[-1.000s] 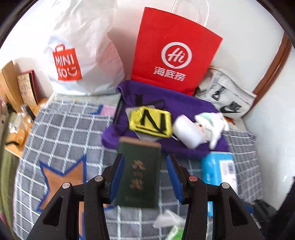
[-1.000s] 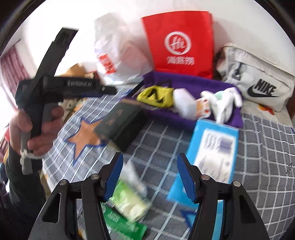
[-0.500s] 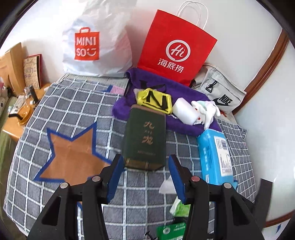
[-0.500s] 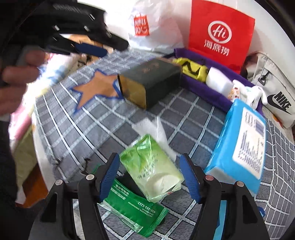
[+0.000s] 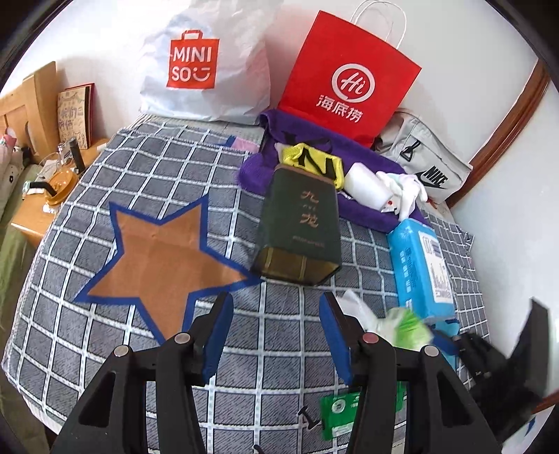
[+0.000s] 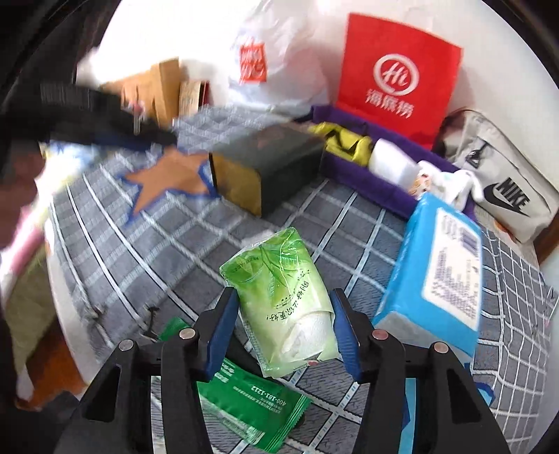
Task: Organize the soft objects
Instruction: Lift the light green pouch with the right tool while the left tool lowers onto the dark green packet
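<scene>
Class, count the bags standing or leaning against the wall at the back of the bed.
3: the white Miniso bag on the left, the red paper bag in the middle, the grey Nike bag on the right. Others may be hidden behind.

A tissue pack [image 6: 284,300] lies at lower centre on the checked cloth [image 6: 146,244]. A box [image 6: 265,171] sits above it, a larger pack [image 6: 440,272] at right, two bags [image 6: 394,77] along the top.

1. Bright, even daylight is filling both views, and the white wall [image 5: 286,21] is washing out near 12 o'clock.
2. Fisheye distortion is bending the checked blanket [image 5: 87,279] toward the black circular rim.
3. Motion blur is smearing the right wrist view, heaviest around 9 o'clock.
4. The green tissue pack [image 5: 405,326] is blurring at 4 o'clock in the left wrist view.
</scene>
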The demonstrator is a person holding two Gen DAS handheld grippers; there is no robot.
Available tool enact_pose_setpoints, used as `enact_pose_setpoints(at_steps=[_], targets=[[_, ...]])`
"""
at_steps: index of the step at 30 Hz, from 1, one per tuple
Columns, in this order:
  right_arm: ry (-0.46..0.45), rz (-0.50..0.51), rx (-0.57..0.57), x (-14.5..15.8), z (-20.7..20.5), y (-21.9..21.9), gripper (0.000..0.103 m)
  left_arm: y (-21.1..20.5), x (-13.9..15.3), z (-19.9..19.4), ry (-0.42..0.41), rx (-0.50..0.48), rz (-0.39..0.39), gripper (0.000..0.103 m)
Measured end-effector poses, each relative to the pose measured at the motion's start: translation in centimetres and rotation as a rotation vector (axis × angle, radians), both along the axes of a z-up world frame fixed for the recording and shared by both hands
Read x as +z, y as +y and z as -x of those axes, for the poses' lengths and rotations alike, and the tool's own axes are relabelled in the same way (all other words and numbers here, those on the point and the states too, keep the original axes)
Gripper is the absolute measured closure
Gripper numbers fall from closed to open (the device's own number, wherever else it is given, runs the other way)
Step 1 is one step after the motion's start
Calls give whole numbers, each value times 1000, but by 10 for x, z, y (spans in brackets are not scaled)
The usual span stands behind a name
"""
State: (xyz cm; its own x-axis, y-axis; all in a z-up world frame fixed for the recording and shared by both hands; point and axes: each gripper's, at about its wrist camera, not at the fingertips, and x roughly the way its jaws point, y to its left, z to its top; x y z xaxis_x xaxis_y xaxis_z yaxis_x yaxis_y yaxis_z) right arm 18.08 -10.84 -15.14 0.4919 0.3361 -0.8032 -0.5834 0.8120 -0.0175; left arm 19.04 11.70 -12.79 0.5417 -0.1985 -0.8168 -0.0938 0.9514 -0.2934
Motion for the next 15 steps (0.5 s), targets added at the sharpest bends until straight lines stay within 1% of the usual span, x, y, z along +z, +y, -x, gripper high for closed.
enact_pose_setpoints(at_steps=[3, 8, 11, 15], targets=[[-7, -54, -43, 13, 2, -12, 50, -3, -9, 5, 20, -1, -3, 54], [-30, -85, -125, 26, 17, -42, 50, -18, -28, 16, 55, -30, -13, 54], [-16, -90, -169, 24, 24, -60, 50, -29, -39, 21, 77, -51, -8, 54], [10, -71, -234, 12, 32, -84, 50, -52, -48, 31, 80, -116, -12, 54]])
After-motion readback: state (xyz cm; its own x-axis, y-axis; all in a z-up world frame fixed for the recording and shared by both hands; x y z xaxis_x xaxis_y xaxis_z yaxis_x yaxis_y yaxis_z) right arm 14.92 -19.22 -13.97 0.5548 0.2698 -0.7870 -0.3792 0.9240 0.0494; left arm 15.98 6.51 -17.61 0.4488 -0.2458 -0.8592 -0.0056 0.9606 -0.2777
